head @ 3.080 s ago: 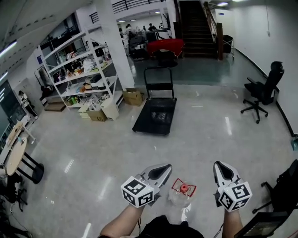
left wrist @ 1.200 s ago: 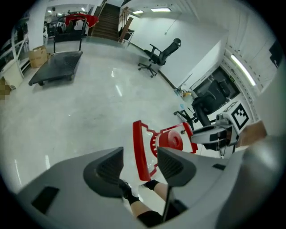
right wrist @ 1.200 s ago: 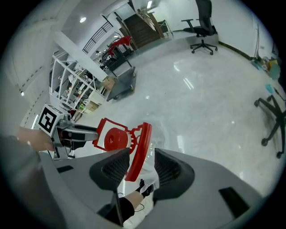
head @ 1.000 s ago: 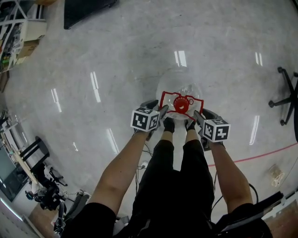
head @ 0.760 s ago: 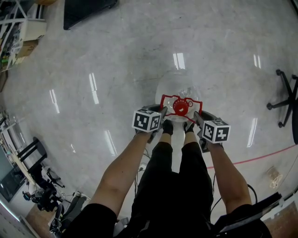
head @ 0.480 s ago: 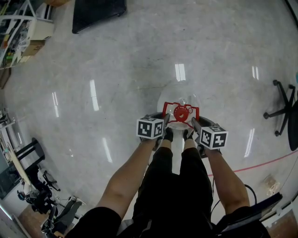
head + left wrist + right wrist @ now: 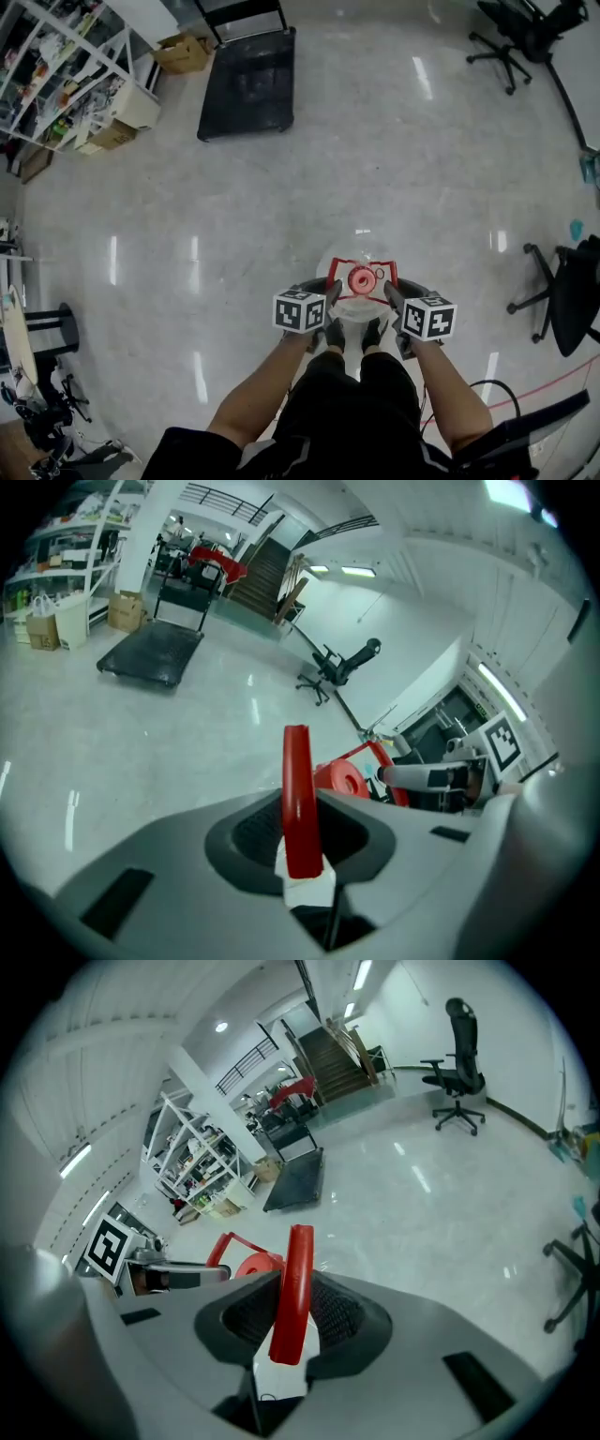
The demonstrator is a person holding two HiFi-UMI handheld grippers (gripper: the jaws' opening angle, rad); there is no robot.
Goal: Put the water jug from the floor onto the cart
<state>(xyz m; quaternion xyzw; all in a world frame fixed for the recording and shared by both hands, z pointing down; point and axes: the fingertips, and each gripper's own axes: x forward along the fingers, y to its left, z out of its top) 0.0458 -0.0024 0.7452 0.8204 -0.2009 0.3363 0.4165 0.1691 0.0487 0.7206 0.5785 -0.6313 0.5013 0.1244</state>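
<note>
Jug: 1 jug [image 7: 362, 279], red handle [image 7: 298, 794] on top
Grippers: 2, left gripper [image 7: 328, 291] and right gripper [image 7: 391, 292], jaws just closed, each clamping that handle
Cart: 1 cart [image 7: 248, 82], well apart

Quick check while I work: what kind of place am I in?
Probably an open workshop or lab hall in an office building. There is a polished floor, a cluttered storage rack with a cardboard box beside it, a flat platform cart, rolling office chairs and a staircase at the far end.

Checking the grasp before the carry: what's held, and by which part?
The water jug, by its red handle: the left hand-held gripper and right hand-held gripper, jaws just closed, each clamp one side of it.
</note>
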